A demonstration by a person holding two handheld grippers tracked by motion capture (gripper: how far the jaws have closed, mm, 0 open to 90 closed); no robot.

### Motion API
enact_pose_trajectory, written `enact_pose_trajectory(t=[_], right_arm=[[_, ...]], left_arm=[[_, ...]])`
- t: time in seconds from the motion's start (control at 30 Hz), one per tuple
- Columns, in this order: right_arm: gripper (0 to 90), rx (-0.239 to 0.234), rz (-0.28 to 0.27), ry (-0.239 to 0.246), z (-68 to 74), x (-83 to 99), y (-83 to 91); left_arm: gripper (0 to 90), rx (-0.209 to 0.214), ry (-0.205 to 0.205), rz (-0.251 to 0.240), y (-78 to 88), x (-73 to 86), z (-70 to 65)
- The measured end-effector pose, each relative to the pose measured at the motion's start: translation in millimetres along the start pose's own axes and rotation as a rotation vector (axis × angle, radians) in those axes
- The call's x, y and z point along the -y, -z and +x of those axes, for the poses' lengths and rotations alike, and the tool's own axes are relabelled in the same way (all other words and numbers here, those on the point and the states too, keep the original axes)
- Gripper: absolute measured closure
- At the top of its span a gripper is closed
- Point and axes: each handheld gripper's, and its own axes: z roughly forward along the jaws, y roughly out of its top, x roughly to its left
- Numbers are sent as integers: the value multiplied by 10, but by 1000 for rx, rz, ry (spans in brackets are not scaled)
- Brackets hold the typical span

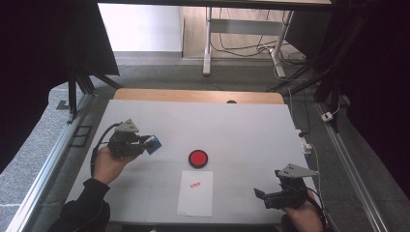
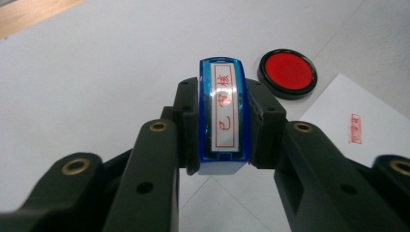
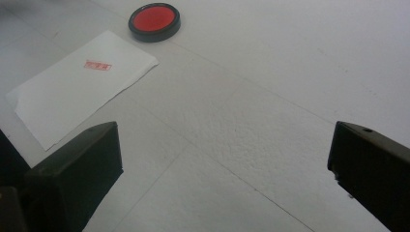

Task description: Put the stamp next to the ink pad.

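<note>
Blue stamp [image 2: 222, 116] clamped between the jaws of the left gripper [image 1: 140, 144], held above the white table [image 1: 241, 130], left of the red ink pad [image 1: 198, 158]. Near the pad, a paper sheet [image 1: 196, 193] bearing 1 red imprint [image 1: 195, 183], nothing lying between. Right gripper [image 1: 265, 197] with jaws wide apart, empty, low over bare table right of the sheet.

A white-topped table [image 1: 241, 125] with a bare wooden strip along its far edge stands on grey carpet [image 1: 159, 75]. Beyond it stands a white-framed desk [image 1: 209, 43], loose cables [image 1: 241, 48] trailing beneath it. Black curtains [image 1: 43, 58] enclose both sides. Aluminium rails [image 1: 46, 162] flank the table. Lighting is even.
</note>
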Motion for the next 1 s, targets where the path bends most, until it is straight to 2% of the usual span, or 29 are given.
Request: enact_pose_trajectory(t=[0.13, 0.63, 1.0], right_arm=[[0, -8, 4, 2, 1, -1, -5], [0, -12, 11, -3, -3, -3, -15], [0, -16, 18, 2, 4, -4, -20]], left_arm=[[699, -18, 4, 19, -45, 29, 29], [697, -35, 20, 72, -204, 112, 67], [696, -22, 40, 123, -359, 182, 116]])
